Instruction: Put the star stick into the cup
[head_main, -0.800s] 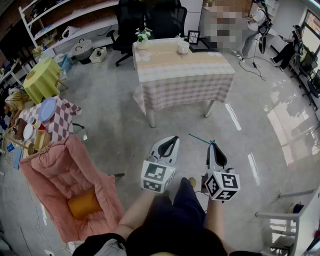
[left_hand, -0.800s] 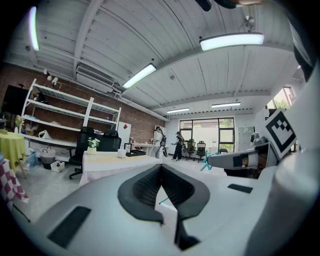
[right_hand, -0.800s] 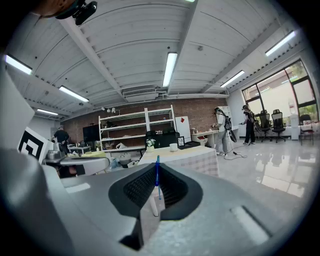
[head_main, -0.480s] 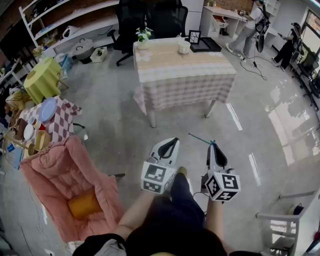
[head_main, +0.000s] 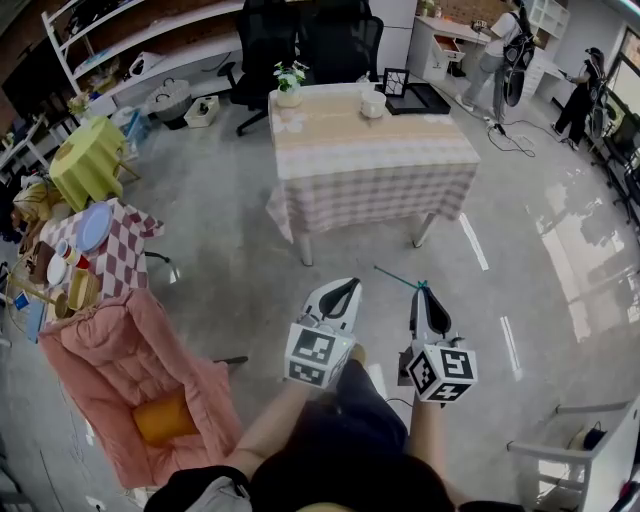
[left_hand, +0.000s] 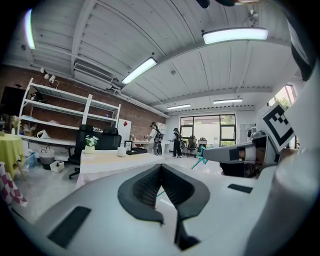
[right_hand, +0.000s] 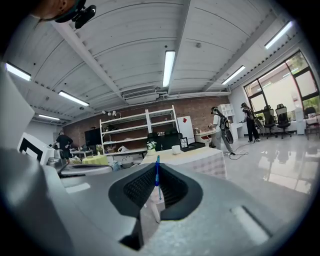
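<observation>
At the lower left of the head view sits a pink chair (head_main: 120, 360), and it has no part in this job. Next, low in the middle, comes the left gripper (head_main: 343, 288). Its jaws are pressed together with nothing between them, as its own view shows. I think it is only being carried along, since one gripper is enough for a thin stick. Above it, in the upper middle of the picture, stands the table (head_main: 340, 135) with the checked cloth. The white cup (head_main: 372, 100) sits near the far edge of the table, with a little plant (head_main: 289, 82) off to its left. The cup is well apart from both grippers, with bare floor in between, so I think the person must walk over to it first. Just right of the left gripper is the star stick (head_main: 398, 277), thin and blue-green. It is pinched tight in the jaws of the right gripper (head_main: 423, 292). Its star end seems to sit right by the jaws, and the plain end pokes out toward the upper left, over the floor. Held that way, the long plain end is free to go down into the cup first. At the upper right a person (head_main: 503, 50) stands far behind the table, out of the way.
</observation>
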